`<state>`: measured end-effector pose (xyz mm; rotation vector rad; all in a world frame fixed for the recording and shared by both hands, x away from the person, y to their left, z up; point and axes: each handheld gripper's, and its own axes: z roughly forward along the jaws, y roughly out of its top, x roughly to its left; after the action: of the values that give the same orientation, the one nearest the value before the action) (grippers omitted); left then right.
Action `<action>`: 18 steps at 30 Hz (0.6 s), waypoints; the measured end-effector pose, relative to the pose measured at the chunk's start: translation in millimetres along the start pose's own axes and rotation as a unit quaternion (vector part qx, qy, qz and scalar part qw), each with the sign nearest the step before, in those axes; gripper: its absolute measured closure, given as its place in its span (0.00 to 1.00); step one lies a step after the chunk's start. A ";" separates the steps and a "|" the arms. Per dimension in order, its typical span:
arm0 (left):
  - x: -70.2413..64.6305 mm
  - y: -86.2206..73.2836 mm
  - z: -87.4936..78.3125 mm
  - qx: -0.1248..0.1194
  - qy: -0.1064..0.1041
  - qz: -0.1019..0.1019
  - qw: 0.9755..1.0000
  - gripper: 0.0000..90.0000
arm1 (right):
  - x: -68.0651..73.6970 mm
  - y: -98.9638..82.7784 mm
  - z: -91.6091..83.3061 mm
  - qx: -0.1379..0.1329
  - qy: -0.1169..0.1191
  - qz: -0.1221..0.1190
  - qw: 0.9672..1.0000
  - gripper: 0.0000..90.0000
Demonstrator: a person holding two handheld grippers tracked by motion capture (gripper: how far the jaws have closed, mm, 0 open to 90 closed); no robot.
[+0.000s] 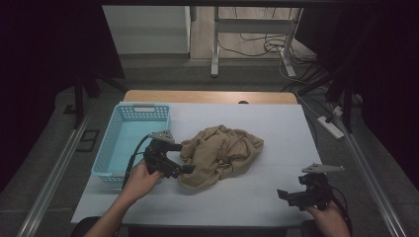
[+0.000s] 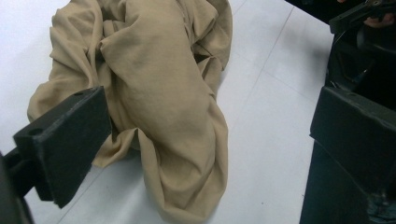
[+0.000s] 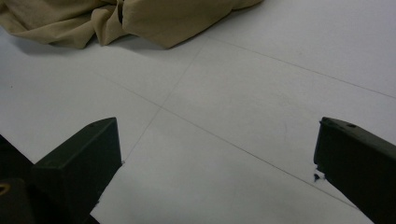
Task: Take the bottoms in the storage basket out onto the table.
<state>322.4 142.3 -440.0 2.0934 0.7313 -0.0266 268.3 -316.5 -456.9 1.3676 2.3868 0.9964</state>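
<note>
Light-blue basket [image 1: 129,143] at table's [image 1: 276,128] left edge. Left gripper [image 1: 179,159], jaws apart, at the near-left edge of a crumpled tan cloth [image 1: 222,150] mid-table. Right gripper [image 1: 286,195], jaws apart, idle near front-right corner, well apart from cloth. Risk: w/ loose folds, a shallow pinch may catch one layer & slip.

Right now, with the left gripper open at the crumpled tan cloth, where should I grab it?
Grip the thick raised fold of the crumpled tan cloth nearest the left gripper, coming in from the blue plastic basket side. That ridge stands up off the table, likely giving both jaws something to close on.
</note>
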 end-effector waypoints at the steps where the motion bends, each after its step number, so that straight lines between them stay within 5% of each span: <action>1: -0.1 -0.7 -0.9 -0.001 0.000 -0.001 1.000 0.00 | 0.0 0.0 0.0 0.000 0.000 0.000 1.000 0.01; 18: -2.2 -10.4 -12.5 -0.006 0.009 -0.010 1.000 0.00 | 0.6 -0.1 0.2 -0.002 -0.001 -0.002 1.000 0.01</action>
<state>312.2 155.1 -439.5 2.0762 0.7622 -0.0146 268.0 -315.9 -457.1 1.3615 2.3846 0.9972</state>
